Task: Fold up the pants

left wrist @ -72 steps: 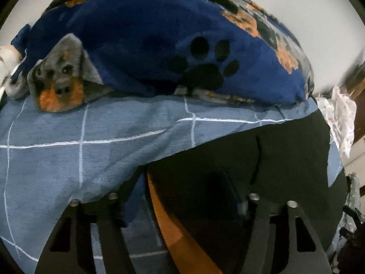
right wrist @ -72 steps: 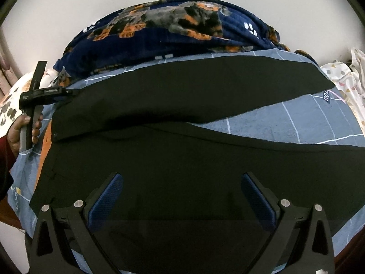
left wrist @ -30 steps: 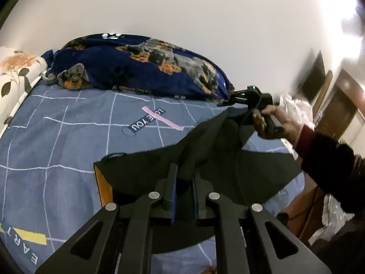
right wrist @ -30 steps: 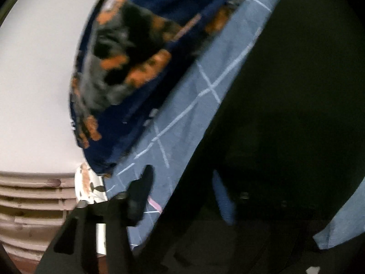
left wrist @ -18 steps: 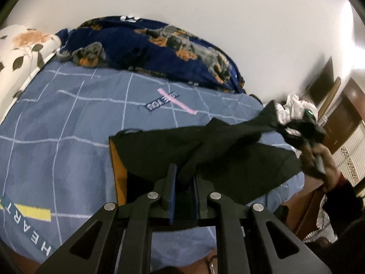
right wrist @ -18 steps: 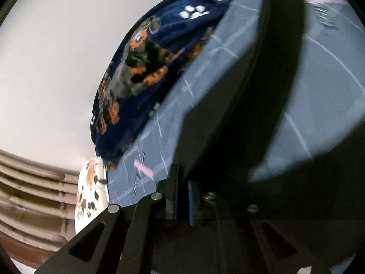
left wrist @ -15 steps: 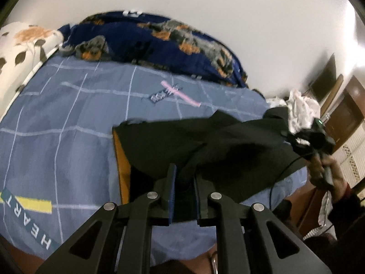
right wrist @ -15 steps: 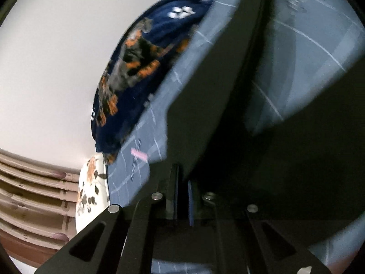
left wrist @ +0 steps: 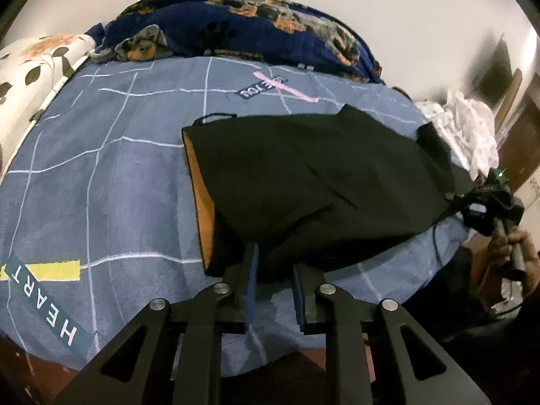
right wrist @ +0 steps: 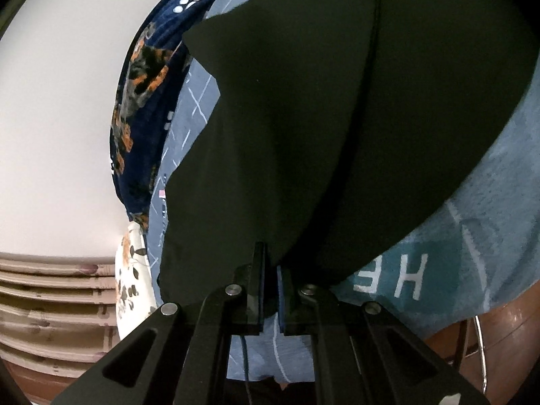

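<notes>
Black pants (left wrist: pixel 303 175) with an orange waistband lining lie folded lengthwise on the blue bed sheet (left wrist: pixel 101 175). My left gripper (left wrist: pixel 275 263) sits at the near waist edge, its jaws a little apart with the cloth edge between them. My right gripper (left wrist: pixel 472 199) appears at the far right in the left wrist view, pinching the leg end. In the right wrist view the right gripper (right wrist: pixel 270 270) is shut on the pants (right wrist: pixel 320 118), which fill most of the frame.
A navy dog-print blanket (left wrist: pixel 236 30) lies along the far side of the bed. A floral pillow (left wrist: pixel 30 67) is at the left. White crumpled cloth (left wrist: pixel 465 125) sits at the right. The near bed edge (left wrist: pixel 50 364) shows wooden frame below.
Both grippers carried the far pant leg over toward the near side and lowered it, so the pants now lie flat. The left jaws have parted slightly.
</notes>
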Demonstrator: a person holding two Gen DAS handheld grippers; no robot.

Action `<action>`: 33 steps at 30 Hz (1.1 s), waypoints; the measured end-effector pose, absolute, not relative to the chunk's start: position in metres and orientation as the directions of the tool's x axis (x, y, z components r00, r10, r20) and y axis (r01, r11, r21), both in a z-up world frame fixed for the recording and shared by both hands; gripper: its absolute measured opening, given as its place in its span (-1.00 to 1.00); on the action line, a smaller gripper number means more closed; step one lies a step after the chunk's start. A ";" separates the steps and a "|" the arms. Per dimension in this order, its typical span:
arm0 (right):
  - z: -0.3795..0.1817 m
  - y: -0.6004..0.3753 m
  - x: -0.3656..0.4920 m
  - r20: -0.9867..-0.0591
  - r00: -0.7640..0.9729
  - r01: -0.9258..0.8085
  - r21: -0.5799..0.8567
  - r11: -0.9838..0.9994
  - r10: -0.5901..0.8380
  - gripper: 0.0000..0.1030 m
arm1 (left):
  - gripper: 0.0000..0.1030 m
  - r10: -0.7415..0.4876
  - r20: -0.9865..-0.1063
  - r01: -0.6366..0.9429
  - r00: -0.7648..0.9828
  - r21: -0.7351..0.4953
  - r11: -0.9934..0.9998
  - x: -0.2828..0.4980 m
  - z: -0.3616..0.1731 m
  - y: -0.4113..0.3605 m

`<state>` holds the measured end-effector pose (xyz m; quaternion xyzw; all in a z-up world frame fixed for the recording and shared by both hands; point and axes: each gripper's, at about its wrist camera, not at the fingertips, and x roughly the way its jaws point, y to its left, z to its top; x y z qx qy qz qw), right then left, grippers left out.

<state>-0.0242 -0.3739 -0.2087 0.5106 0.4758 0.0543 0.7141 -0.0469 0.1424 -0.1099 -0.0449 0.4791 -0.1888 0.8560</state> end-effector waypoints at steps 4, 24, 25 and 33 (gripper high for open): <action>-0.214 -0.374 -0.027 -0.598 0.554 0.400 0.801 0.445 0.580 -0.88 | -0.55 -0.341 -0.814 0.274 0.470 -0.232 0.933 -0.045 -0.116 0.142; -0.223 -0.354 -0.020 -0.539 0.553 0.333 0.842 0.425 0.635 -0.89 | -0.20 -0.125 -0.833 0.182 0.538 -0.030 0.983 -0.034 -0.124 0.154; -0.223 -0.354 -0.020 -0.538 0.553 0.332 0.843 0.424 0.636 -0.89 | -0.18 -0.129 -0.836 0.163 0.533 -0.049 0.985 -0.034 -0.122 0.162; -0.225 -0.345 -0.016 -0.523 0.538 0.319 0.852 0.414 0.661 -0.89 | -0.12 -0.060 -0.776 -0.001 0.628 -0.077 0.997 -0.041 -0.076 0.212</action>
